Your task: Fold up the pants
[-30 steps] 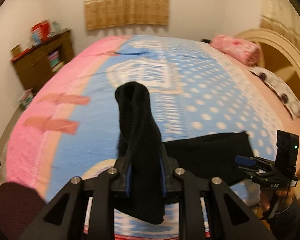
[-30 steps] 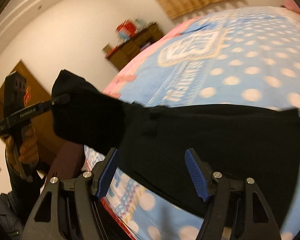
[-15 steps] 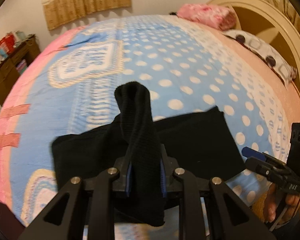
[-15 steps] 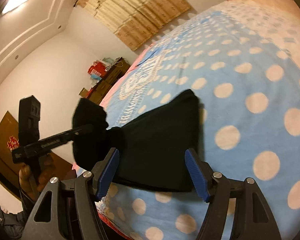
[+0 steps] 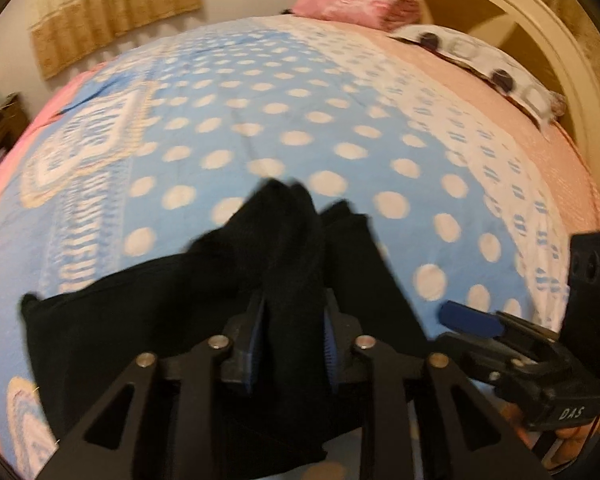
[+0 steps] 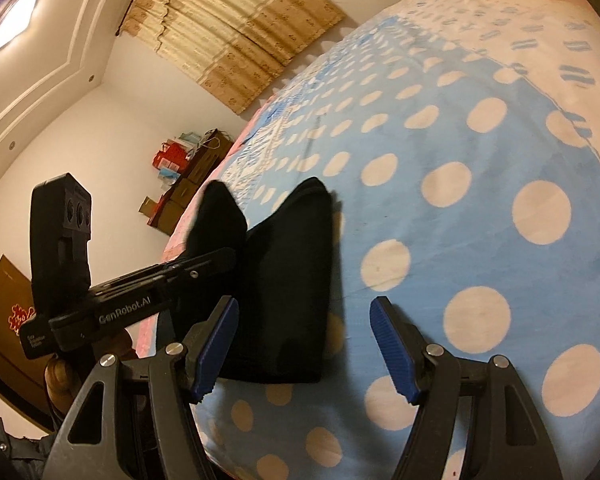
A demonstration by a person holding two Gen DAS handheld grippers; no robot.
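Lowered left hand-held gripper [image 5: 292,344] clamps pants [image 5: 148,320] over bed [image 5: 340,120].

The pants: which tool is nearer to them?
Left. The left tool is shut on the pants; the right tool is open, beside their edge.

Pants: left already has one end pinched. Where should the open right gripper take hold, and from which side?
Grip the near right corner of the pants, where the flat layers end in an edge on the bedspread. Bring the right gripper in low from the bed's near side; the left gripper holds the bunched end.
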